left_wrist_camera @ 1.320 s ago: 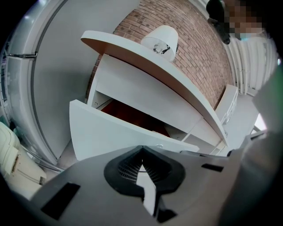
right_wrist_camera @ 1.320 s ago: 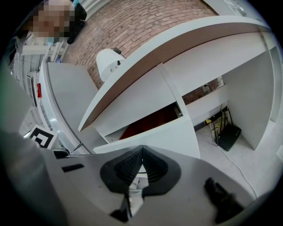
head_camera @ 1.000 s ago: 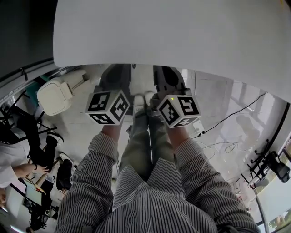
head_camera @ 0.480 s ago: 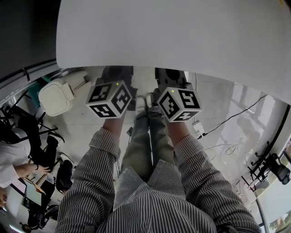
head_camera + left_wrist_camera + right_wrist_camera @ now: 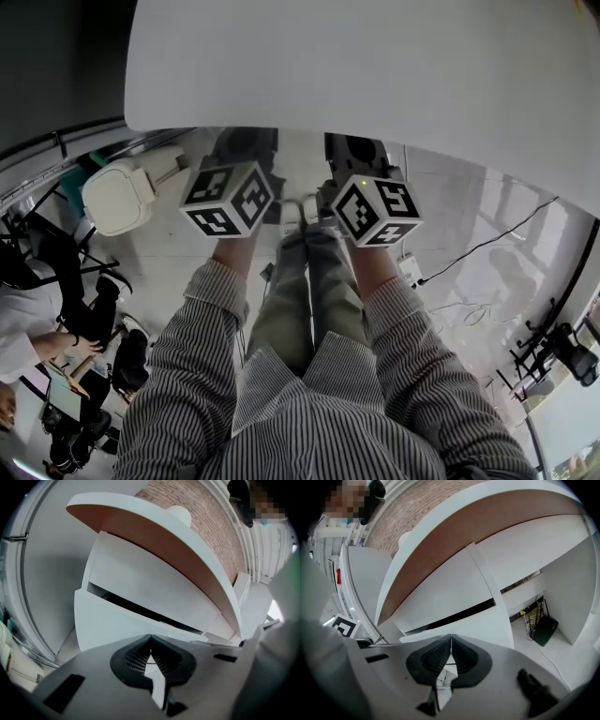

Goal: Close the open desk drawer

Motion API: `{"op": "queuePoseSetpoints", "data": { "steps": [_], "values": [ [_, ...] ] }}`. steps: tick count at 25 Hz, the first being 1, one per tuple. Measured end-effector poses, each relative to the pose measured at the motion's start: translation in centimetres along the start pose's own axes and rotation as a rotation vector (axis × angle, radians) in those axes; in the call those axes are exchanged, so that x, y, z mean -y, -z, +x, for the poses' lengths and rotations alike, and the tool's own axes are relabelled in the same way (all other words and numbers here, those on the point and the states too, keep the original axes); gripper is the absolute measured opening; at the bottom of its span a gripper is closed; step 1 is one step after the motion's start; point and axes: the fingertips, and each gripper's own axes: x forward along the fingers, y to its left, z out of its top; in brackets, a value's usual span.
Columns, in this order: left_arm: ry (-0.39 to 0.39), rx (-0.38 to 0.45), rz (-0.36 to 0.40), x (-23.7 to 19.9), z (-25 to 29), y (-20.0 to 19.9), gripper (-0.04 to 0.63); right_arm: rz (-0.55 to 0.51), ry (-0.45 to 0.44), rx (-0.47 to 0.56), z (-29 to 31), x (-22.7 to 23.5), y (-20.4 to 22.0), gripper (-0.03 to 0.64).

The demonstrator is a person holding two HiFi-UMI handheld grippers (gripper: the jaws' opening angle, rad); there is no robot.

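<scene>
Open drawer (image 5: 117, 623) sits under the white desk top (image 5: 375, 66), just ahead of both tools. Its flat white front stands out from the cabinet, with a dark gap between it and the white panel (image 5: 154, 578) above. The head view doesn't show it; the desk top covers it.

Left gripper (image 5: 150, 645): jaws pressed together, nothing between them, pointed at the drawer front, short of touching as far as I can tell. Right gripper (image 5: 451, 641): same, jaws together and empty, aimed at the same front from the other side.

Handling (judgement): the drawer is a stiff board box, probably on runners, and should slide with a light to moderate push. It is not fragile. The front is smooth and looks painted or laminated, so closed tips could skid if they press at an angle. No handle visible, so there is nothing to pinch. Best to push flat on the front face near mid-height, one tool toward each side, so it goes in square and doesn't jam.

Materials:
- Desk top is matte white with a reddish-brown underside (image 5: 154, 541) and a curved edge
- Jaw pads are black ribbed rubber in grey plastic bodies
- Brick wall (image 5: 201, 517) behind
- Black box (image 5: 544, 629) with cables on the pale floor under the desk
- Striped sleeve (image 5: 197, 356) on the arm
</scene>
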Motion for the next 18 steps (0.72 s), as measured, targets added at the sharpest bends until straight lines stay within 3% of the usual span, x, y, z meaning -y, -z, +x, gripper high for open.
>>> {"op": "queuePoseSetpoints", "data": {
  "steps": [18],
  "values": [
    [0.034, 0.078, 0.049, 4.6, -7.5, -0.2, 0.012, -0.077, -0.077, 0.006, -7.5, -4.8, 0.3, 0.017]
  ]
}}
